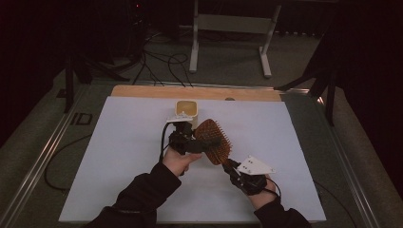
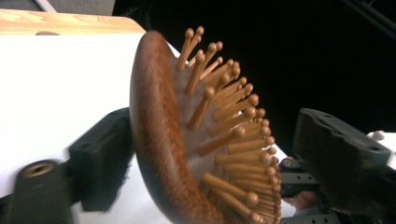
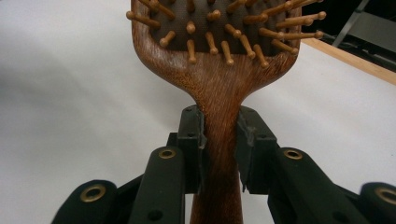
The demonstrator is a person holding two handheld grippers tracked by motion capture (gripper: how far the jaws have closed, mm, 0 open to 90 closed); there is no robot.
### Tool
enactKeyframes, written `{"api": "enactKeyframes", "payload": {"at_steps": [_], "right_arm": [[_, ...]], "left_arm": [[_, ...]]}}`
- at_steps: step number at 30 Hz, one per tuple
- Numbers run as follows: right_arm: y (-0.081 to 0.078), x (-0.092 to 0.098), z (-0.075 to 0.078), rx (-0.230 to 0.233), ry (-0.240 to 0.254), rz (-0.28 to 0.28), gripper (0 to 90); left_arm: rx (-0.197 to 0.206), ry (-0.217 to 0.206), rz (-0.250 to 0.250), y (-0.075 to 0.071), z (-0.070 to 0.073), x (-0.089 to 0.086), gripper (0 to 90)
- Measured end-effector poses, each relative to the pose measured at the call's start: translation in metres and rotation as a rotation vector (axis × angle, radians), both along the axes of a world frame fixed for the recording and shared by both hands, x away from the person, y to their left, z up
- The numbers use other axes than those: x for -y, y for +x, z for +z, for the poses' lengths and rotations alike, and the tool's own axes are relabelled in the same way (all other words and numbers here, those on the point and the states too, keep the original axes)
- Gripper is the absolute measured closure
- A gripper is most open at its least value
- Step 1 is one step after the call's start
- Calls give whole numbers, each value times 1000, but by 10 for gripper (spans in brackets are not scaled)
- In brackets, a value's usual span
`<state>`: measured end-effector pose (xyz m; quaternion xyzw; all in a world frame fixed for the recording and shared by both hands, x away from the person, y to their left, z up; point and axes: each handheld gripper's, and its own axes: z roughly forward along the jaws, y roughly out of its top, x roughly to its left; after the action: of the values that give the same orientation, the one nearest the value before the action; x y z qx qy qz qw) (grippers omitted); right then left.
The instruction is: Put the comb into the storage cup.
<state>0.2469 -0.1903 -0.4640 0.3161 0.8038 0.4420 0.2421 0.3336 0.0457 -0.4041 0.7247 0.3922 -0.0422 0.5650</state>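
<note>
Nearest the person, the right gripper (image 1: 231,167) is clamped on the neck of the wooden hairbrush (image 1: 214,140), jaws pressed to either side of the handle (image 3: 218,154), holding it raised above the white table sheet (image 1: 119,156) near mid-table. The brush looks stiff, light and smooth-varnished, so the narrow handle is likely the surest place to grip; its thin pegs (image 2: 224,126) seem the fragile part. A little farther, the left gripper (image 1: 199,142) brackets the brush head, its jaws around it but the peg-side jaw apart from it, so not yet clamped. Beyond stands a cream cup (image 1: 187,113), close enough to be knocked.
</note>
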Motion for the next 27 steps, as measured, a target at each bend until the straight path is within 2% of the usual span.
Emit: {"api": "enactKeyframes", "payload": {"at_steps": [3, 13, 19, 22, 27], "right_arm": [[0, -1, 0, -4, -2, -3, 734], [0, -1, 0, -2, 2, -2, 734], [1, 0, 0, 1, 0, -6, 733], [1, 0, 0, -3, 0, -9, 733], [0, 0, 1, 3, 2, -16, 732]], "left_arm": [[-2, -10, 14, 0, 0, 0, 246], [-17, -16, 39, 1, 0, 1, 376], [-24, -36, 21, 2, 2, 1, 431], [-20, -32, 2, 2, 5, 2, 456], [-34, -54, -1, 2, 7, 1, 493]]}}
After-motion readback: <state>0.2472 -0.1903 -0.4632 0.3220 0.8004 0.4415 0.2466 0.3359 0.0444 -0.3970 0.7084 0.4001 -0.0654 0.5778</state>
